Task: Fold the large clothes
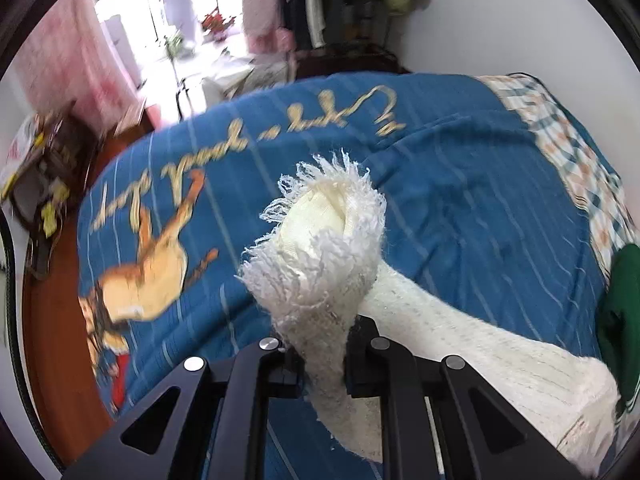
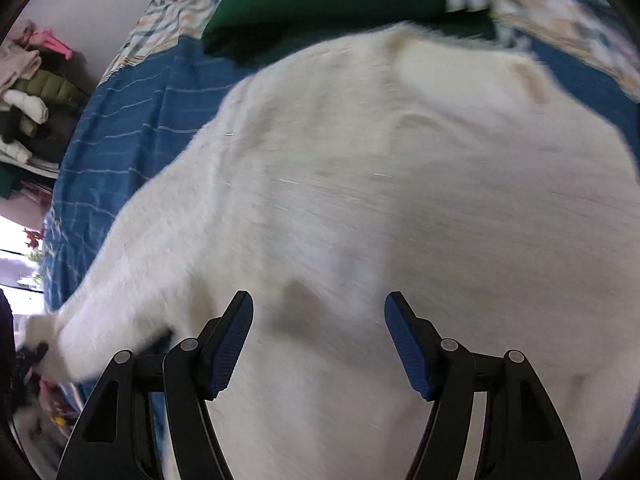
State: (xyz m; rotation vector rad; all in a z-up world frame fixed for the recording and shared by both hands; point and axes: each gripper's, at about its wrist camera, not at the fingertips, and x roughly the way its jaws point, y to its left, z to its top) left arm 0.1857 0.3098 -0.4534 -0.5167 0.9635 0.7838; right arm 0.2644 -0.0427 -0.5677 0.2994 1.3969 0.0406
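White sweater [image 2: 360, 200] spread on blue bedspread [image 1: 460, 184]. Sleeve fold in hand: carry fringed cuff [image 1: 324, 240] across body, keep sleeve taut, lay flat. Left gripper [image 1: 322, 360] clamped on cuff, lifted off bed. Right gripper [image 2: 319, 340] wide apart, empty, just over sweater body.

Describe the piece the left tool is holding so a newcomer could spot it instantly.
Start at the blue bedspread with the dog print. A white knit sweater lies on it, and one sleeve runs to the left tool. The piece is that sleeve's cuff, pinched upright: fringed with loose white threads, unlike the smooth green garment nearby.
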